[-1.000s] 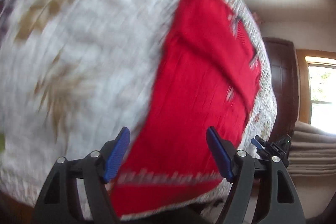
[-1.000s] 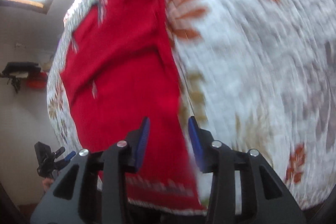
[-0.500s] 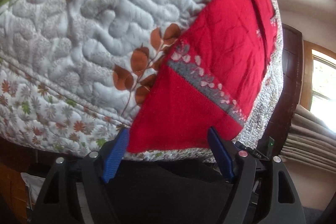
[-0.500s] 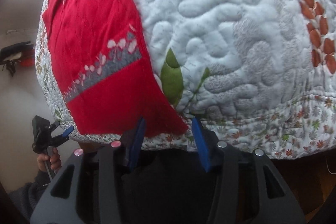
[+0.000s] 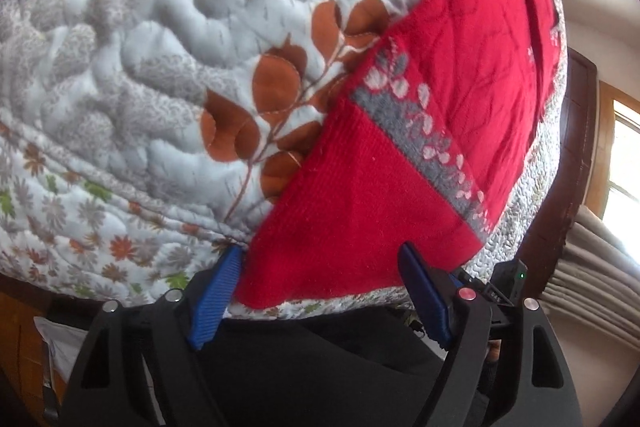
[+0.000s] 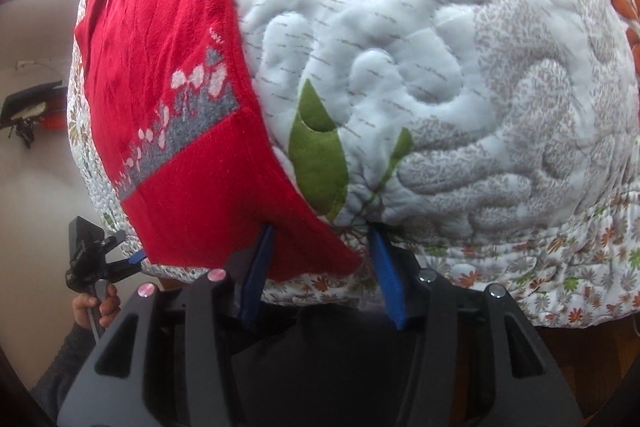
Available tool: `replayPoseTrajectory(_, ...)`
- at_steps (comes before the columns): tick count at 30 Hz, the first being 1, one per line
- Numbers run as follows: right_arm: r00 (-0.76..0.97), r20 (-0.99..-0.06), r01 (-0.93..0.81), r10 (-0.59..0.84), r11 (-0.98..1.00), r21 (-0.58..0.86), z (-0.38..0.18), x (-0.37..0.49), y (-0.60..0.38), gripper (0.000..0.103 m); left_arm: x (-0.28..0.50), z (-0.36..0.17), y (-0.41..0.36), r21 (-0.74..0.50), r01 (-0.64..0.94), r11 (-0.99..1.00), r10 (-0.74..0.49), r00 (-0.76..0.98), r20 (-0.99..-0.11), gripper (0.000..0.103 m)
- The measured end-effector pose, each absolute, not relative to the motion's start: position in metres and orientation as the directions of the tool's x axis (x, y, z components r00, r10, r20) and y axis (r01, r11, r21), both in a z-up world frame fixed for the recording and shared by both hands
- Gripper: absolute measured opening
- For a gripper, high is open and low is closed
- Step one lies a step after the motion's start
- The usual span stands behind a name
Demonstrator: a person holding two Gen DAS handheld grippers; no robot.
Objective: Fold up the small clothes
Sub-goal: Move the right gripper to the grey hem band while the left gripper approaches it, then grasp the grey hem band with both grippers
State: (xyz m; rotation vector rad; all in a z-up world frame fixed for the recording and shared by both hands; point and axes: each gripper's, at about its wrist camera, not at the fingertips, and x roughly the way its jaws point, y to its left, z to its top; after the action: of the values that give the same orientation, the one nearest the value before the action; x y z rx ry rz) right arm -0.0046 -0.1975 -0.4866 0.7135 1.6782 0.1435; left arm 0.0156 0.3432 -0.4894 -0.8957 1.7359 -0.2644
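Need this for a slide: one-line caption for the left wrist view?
Open left gripper straddles the hem of a red sweater on a leaf-print quilt.

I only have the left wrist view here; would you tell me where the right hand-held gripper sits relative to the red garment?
Observer: The right hand-held gripper is at the near hem of the red garment, with that side's hem corner lying between its jaws.
Operator: Thank you. Has it closed on the cloth?
Observer: No. The blue fingers stand well apart, so nothing is pinched.
Operator: What lies beside that corner?
Observer: A green leaf stitched on the quilt, just beyond the garment's side edge.
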Motion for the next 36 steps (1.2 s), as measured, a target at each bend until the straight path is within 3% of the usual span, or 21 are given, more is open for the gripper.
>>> replayPoseTrajectory(5, -0.060, -0.836, 0.382, 0.545, 0.787, 0.485, -0.489, -0.012, -0.191, 0.049, 0.014, -0.490, 0.338, -0.561, -0.425, 0.710, -0.656, -0.110, -0.747, 0.066)
replayPoseTrajectory(8, -0.042, -0.823, 0.396, 0.566, 0.766, 0.507, -0.488, -0.013, -0.193, 0.038, 0.008, -0.491, 0.347, -0.554, -0.439, 0.707, -0.654, -0.107, -0.749, 0.045)
replayPoseTrajectory(10, -0.038, -0.815, 0.386, 0.578, 0.761, 0.521, -0.485, -0.012, -0.191, 0.021, 0.006, -0.490, 0.351, -0.551, -0.437, 0.711, -0.651, -0.110, -0.751, 0.034)
replayPoseTrajectory(12, -0.037, -0.823, 0.360, 0.566, 0.776, 0.518, -0.481, -0.011, -0.187, 0.010, 0.005, -0.488, 0.353, -0.550, -0.427, 0.717, -0.647, -0.114, -0.754, 0.012)
replayPoseTrajectory(14, -0.027, -0.825, 0.361, 0.564, 0.775, 0.518, -0.476, -0.013, -0.187, 0.009, 0.005, -0.484, 0.355, -0.558, -0.418, 0.717, -0.647, -0.103, -0.755, 0.008)
replayPoseTrajectory(36, 0.035, -0.814, 0.309, 0.580, 0.768, 0.561, -0.418, -0.044, -0.187, 0.006, -0.041, -0.438, 0.366, -0.657, -0.399, 0.640, -0.713, 0.012, -0.702, 0.006)
